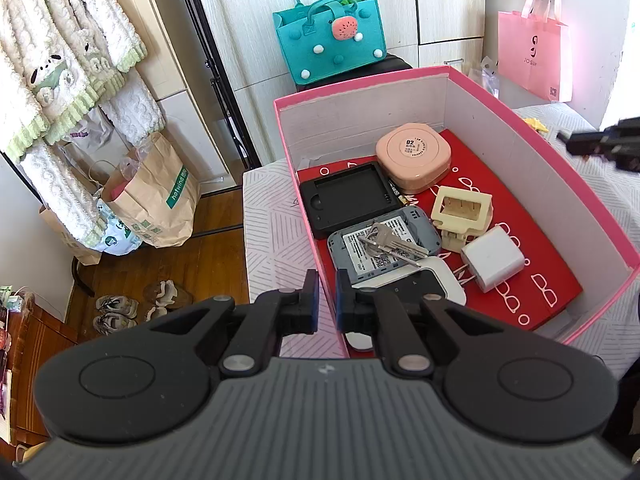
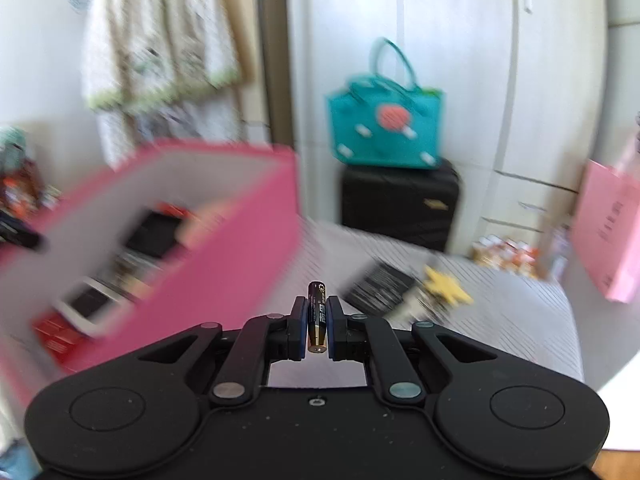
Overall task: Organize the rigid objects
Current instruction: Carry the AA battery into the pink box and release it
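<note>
A pink box (image 1: 532, 144) with a red floor stands on the bed. In it lie a pink round case (image 1: 413, 157), a black tray (image 1: 348, 200), a grey device (image 1: 384, 246) with keys (image 1: 394, 242) on it, a cream clip (image 1: 464, 216), a white charger (image 1: 494, 258) and a white-and-black device (image 1: 420, 286). My left gripper (image 1: 327, 300) is shut on the box's near-left wall. My right gripper (image 2: 317, 320) is shut on a black and gold battery (image 2: 317, 318), right of the blurred pink box (image 2: 224, 256). Its tip shows in the left wrist view (image 1: 600, 142).
A teal felt bag (image 1: 330, 36) sits on a black suitcase (image 2: 398, 204) behind the bed. A pink bag (image 1: 534, 56) hangs at the right. A black packet (image 2: 378, 288) and a yellow object (image 2: 446, 288) lie on the striped bedcover (image 2: 500, 312). Paper bags (image 1: 156, 196) and shoes stand on the floor left.
</note>
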The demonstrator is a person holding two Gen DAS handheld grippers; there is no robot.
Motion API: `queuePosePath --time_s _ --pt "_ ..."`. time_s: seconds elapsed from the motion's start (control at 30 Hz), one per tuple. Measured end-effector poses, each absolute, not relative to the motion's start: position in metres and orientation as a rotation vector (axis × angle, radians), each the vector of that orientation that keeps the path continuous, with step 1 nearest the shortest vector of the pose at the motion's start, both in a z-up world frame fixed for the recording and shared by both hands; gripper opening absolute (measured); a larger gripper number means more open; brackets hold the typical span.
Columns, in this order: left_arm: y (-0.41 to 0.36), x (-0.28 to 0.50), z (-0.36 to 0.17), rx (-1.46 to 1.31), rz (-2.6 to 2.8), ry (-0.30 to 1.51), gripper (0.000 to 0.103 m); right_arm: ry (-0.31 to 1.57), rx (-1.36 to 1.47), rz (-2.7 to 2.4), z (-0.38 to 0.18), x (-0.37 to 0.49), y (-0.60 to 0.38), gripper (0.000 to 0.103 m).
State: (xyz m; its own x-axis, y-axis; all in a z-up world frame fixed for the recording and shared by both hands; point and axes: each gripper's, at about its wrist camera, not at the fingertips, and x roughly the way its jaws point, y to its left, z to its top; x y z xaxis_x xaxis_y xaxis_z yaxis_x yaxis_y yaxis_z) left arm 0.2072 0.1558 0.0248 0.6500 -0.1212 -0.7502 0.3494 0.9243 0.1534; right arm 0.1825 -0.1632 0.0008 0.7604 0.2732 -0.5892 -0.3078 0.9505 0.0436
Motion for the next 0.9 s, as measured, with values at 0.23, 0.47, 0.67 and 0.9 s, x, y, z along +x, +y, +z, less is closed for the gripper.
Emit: queuePosePath --time_s 0.23,0.47,0.67,0.9 --pt "0.157 0.209 0.025 0.281 -0.271 0.826 0.006 0.547 0.015 0.577 0.049 0.175 -0.137 0.011" --pt "0.157 0.210 0.026 0.271 -0.266 0.828 0.007 0.610 -0.039 0.652 0.038 0.201 -0.099 0.011" --pt "0.157 0.212 0.026 0.264 -0.260 0.832 0.007 0.667 -0.156 0.599 0.015 0.228 -0.077 0.011" --pt "0.159 0.212 0.026 0.259 -0.260 0.834 0.007 0.662 -0.124 0.609 0.011 0.230 -0.089 0.016"
